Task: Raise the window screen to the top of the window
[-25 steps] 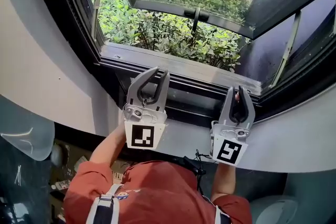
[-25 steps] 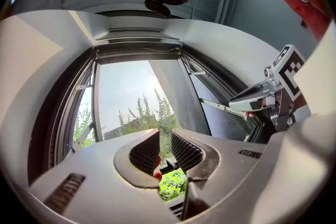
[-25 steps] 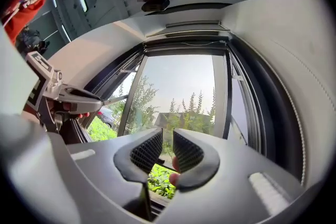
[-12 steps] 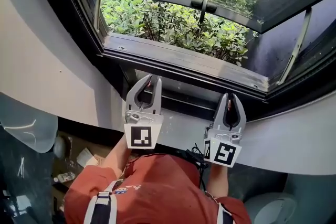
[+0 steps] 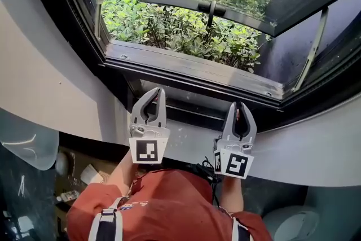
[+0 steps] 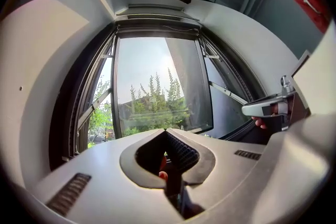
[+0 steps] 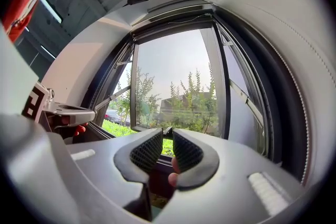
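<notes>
The window stands open, its sash (image 5: 203, 5) swung outward over green shrubs. No mesh shows across the opening. A dark rail (image 5: 194, 105) runs along the window's foot between the grey sill frame (image 5: 186, 68) and the white ledge (image 5: 304, 147). My left gripper (image 5: 158, 91) points at this rail near its left end with its tips together; whether they pinch anything thin I cannot see. Looking along its jaws, the left gripper (image 6: 166, 131) has its pads meeting. My right gripper (image 5: 238, 105) reaches the rail further right. The right gripper (image 7: 167, 131) keeps a narrow gap with greenery showing through.
The curved white wall (image 5: 51, 82) wraps the window's left side. Metal stays (image 5: 309, 51) hold the sash out at the right. Below the ledge I see the person's red top (image 5: 169, 200) and clutter on the floor (image 5: 73, 189).
Both grippers have come down from the grey sill frame to the dark rail. The left jaws, wide apart before, have closed. The right jaws' gap looks the same.
</notes>
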